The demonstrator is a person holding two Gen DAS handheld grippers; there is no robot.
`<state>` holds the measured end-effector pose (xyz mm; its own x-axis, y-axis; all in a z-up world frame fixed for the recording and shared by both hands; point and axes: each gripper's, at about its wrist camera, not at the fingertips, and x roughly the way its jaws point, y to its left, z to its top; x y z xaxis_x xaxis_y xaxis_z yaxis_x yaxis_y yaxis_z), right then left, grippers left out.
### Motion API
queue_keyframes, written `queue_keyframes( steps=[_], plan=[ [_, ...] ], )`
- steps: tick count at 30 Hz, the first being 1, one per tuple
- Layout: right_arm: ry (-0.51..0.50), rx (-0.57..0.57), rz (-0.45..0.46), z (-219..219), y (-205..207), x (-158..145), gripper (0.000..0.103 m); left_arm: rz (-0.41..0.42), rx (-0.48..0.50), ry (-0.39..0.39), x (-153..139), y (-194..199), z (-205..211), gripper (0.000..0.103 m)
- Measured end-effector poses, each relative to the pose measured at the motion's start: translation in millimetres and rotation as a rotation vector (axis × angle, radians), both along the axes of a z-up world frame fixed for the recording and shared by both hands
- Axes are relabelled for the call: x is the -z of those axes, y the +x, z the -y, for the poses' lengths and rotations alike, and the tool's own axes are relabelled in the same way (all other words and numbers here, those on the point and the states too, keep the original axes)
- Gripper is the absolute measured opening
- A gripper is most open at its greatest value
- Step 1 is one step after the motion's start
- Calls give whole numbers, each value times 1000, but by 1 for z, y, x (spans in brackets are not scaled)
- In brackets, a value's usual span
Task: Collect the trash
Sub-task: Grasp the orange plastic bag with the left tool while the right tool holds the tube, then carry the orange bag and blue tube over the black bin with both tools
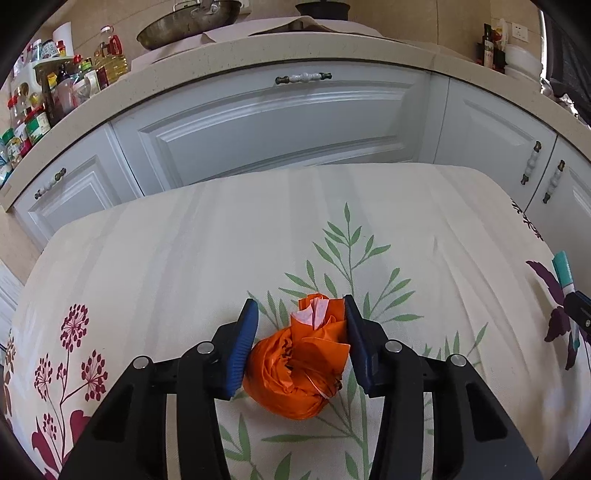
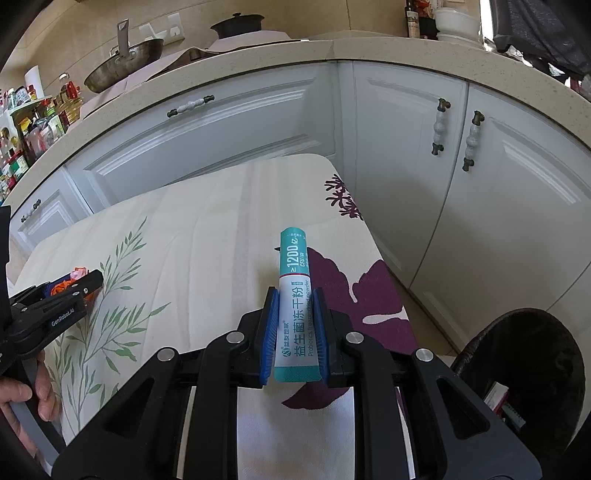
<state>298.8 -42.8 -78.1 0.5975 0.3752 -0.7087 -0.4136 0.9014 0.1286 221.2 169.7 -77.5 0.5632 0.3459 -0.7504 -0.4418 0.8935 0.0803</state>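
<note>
A crumpled orange wrapper lies on the floral tablecloth, between the blue pads of my left gripper. The jaws stand either side of it, close to or touching it, not fully closed. The wrapper also shows small in the right wrist view, inside the left gripper. My right gripper is shut on a teal and white probiotic powder sachet, held above the table's right side. The sachet also shows at the right edge of the left wrist view.
A black trash bin with packaging inside stands on the floor right of the table. White cabinet doors and a counter with a wok and bottles lie beyond the table's far edge.
</note>
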Motion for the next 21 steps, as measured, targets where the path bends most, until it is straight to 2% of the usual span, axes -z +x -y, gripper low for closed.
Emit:
queue_keyframes(
  steps=[13, 21],
  plan=[
    [24, -2, 48, 1, -33, -16, 18, 98, 21, 62, -30, -41, 17, 46],
    [40, -5, 84, 7, -65, -27, 18, 130, 25, 71, -43, -68, 20, 46]
  ],
)
